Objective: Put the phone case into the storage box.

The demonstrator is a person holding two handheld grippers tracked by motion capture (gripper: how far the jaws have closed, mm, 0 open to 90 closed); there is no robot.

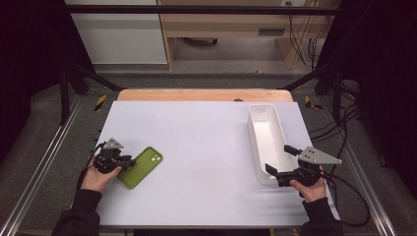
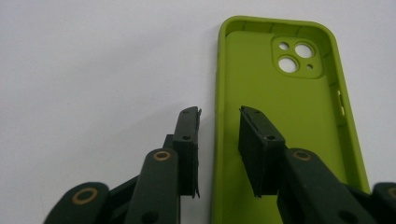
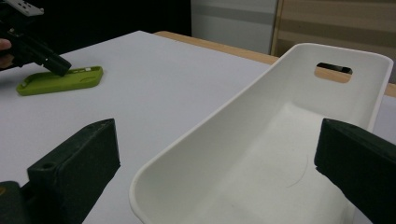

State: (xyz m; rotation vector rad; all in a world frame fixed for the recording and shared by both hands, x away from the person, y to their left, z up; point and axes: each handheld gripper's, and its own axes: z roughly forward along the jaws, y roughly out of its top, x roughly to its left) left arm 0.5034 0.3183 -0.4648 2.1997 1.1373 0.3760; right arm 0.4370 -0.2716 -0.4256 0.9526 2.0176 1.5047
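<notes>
your left gripper point(image 2: 218, 156) straddles the long side wall of the green phone case point(image 2: 285, 126), which lies hollow side up near the left front of the white table point(image 1: 206, 147). one jaw stands outside the wall, one inside; a narrow gap shows on each side, so the pads do not yet appear to press. close squarely on the wall, low enough not to slip off the soft rim, before lifting. your right gripper point(image 3: 219, 186) is wide open around the near end of the white bin point(image 3: 327, 93), touching neither side that i can see. steady that bin if the case is bound there.
</notes>
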